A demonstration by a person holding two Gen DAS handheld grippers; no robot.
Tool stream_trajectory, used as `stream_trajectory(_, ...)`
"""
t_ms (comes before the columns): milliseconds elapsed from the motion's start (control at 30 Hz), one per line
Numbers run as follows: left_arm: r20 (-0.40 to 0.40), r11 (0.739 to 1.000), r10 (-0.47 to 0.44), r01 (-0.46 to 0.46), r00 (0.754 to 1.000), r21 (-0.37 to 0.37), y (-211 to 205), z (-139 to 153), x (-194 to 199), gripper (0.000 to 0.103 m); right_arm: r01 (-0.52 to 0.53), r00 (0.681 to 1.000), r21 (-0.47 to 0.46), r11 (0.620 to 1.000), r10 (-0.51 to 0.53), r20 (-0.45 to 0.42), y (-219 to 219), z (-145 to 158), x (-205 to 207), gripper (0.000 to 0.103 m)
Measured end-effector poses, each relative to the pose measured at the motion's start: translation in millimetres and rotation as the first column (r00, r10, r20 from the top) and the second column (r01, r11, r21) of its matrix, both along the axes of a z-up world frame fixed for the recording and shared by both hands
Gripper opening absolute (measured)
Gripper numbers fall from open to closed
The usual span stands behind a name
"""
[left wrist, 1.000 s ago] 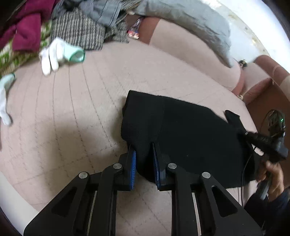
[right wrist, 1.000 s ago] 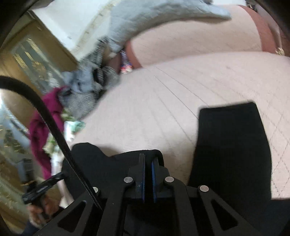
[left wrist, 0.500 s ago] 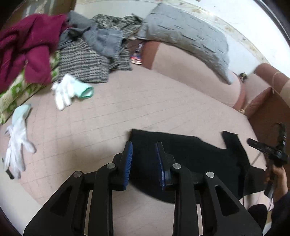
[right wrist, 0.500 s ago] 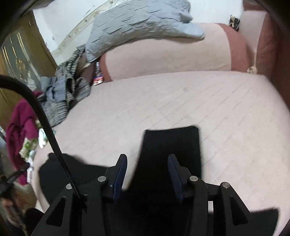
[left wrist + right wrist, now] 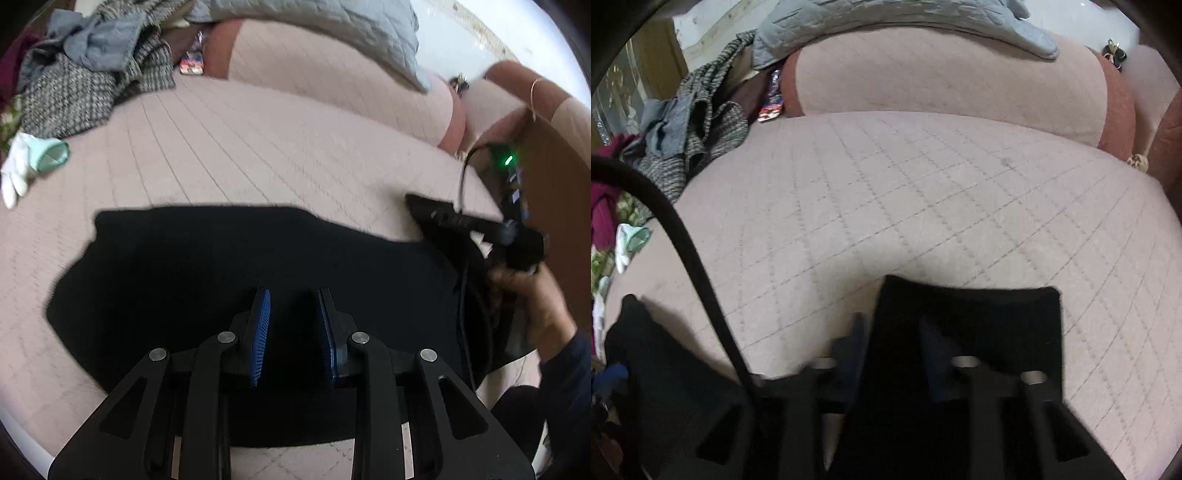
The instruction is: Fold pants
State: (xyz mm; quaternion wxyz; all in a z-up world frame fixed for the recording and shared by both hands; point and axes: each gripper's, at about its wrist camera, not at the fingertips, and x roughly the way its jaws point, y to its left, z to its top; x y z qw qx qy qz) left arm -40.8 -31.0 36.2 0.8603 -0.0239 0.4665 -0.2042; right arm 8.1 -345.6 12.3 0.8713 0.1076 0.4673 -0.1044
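Observation:
The black pants [image 5: 207,273] lie flat on the pink quilted sofa seat [image 5: 258,147]. My left gripper [image 5: 294,321] is open and empty, hovering over the pants' near edge. In the right wrist view a black pant leg [image 5: 979,321] lies on the seat [image 5: 923,192], and my right gripper [image 5: 892,343] is open above it, blurred by motion. The right gripper also shows in the left wrist view [image 5: 491,229] at the right, held in a hand over the pants' right end.
A pile of grey and checked clothes [image 5: 85,74] lies at the back left, with a white and mint glove [image 5: 33,162] beside it. A grey quilted blanket [image 5: 325,33] drapes the backrest. A black cable [image 5: 690,273] crosses the right wrist view.
Both grippers have opened and let go of the pants. The pants now lie flat on the seat. Both grippers have pulled back toward the near edge.

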Motion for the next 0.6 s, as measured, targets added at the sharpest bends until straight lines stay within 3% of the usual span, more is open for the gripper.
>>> stream_trajectory(33,0.001,1.0,0.003,-0.003,1.0,0.012,-2,-2,0,0.023,0.003,1.0,0.033,0.999,-0.003,0.008,-5,1,-2,0.005)
stream_trajectory(233,-0.003,1.0,0.016,-0.016,1.0,-0.001,-2,0,-1,0.023,0.024,0.99,0.178,0.984,-0.048,0.131,-30,42,-54,0.004)
stream_trajectory(467,0.008,1.0,-0.015,0.015,1.0,-0.024,-12,8,-11,0.023,0.09,0.942,0.199,0.976,-0.148,0.302,-53,115,-198,0.004)
stream_trajectory(600,0.006,0.999,-0.05,0.05,0.999,-0.02,-28,8,-17,0.023,0.206,0.928,0.193,0.959,-0.254,0.273,-74,118,-283,0.004)
